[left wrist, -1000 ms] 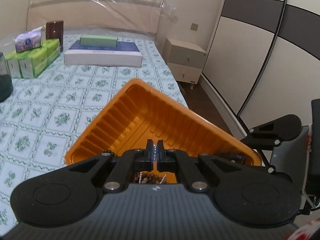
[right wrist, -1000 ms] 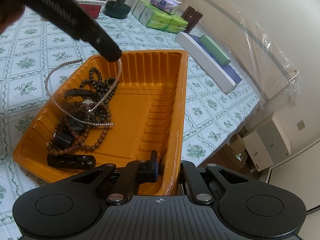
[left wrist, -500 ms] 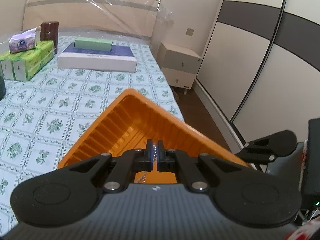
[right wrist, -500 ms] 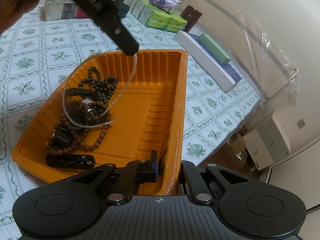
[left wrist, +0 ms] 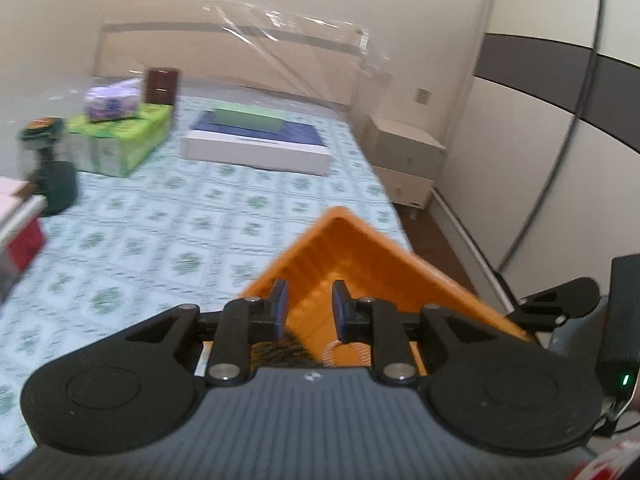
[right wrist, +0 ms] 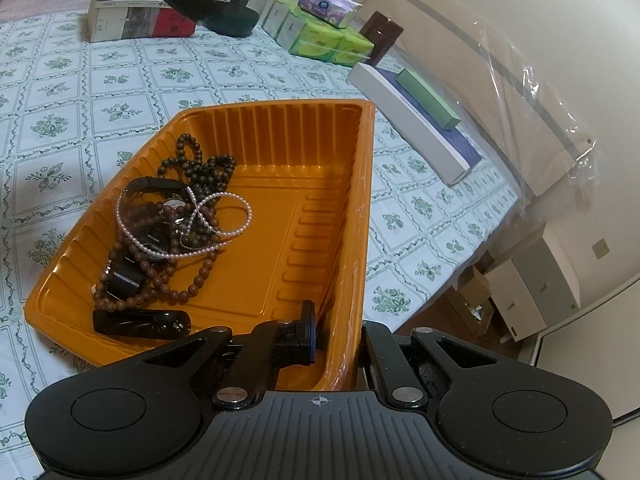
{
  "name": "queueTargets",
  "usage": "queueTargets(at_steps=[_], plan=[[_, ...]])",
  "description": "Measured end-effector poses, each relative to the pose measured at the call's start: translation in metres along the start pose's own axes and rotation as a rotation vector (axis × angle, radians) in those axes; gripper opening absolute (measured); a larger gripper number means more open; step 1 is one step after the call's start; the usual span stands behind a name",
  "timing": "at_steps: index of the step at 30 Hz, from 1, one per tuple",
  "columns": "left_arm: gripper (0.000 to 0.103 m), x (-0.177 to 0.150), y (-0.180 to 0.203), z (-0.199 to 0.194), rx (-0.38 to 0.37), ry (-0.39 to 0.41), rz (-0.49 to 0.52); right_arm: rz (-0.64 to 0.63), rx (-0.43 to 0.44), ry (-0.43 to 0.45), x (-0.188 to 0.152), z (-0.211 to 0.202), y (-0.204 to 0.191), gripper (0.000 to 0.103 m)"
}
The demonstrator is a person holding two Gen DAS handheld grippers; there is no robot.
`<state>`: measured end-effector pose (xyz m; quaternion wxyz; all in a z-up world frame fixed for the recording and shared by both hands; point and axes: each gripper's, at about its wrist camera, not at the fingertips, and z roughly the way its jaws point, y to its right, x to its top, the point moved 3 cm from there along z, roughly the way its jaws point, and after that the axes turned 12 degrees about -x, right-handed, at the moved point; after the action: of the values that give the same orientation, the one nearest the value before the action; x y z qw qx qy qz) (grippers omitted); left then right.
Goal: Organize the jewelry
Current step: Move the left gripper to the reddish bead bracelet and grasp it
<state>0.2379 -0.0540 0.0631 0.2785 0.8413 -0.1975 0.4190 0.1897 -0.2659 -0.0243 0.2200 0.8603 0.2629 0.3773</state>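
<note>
Left gripper (left wrist: 308, 307): jaws opening, standing a little apart, nothing between the pads, hovering over the near corner of the orange tray (left wrist: 372, 258). Lying just below and ahead of its fingertips, down in the tray: a blurred glimpse of the pearl strand (left wrist: 345, 351) and dark beads.

Right gripper (right wrist: 334, 334): clamping shut on the tray's near right wall (right wrist: 362, 240), one finger inside the tray, the other outside and hidden behind the rim.

Ahead and to the left of the right gripper, resting on the tray floor: pearl necklace (right wrist: 188, 226) draped loosely over a heap of brown bead strands (right wrist: 160, 280), dark bead strand (right wrist: 200, 168) trailing toward the far wall, black watch (right wrist: 154, 189) among them, black hair clip (right wrist: 140, 322) nearest the front wall.

Far beyond, sitting on the patterned bedspread (right wrist: 120, 80): tissue packs (right wrist: 324, 40), flat white box (right wrist: 412, 128).
</note>
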Motion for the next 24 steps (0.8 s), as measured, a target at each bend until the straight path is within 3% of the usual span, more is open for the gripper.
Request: queueTargets(at_steps=[6, 14, 24], plan=[[0.024, -0.029, -0.038, -0.058, 0.166, 0.018, -0.024, -0.001, -0.001, 0.004, 0.0, -0.001, 0.0, 0.005], [0.026, -0.095, -0.074, -0.116, 0.351, -0.017, -0.082, -0.004, -0.004, 0.008, 0.0, -0.003, -0.001, 0.005], [0.026, -0.19, -0.073, -0.125, 0.402, -0.111, -0.195, -0.012, -0.007, 0.007, 0.001, -0.004, -0.001, 0.005]])
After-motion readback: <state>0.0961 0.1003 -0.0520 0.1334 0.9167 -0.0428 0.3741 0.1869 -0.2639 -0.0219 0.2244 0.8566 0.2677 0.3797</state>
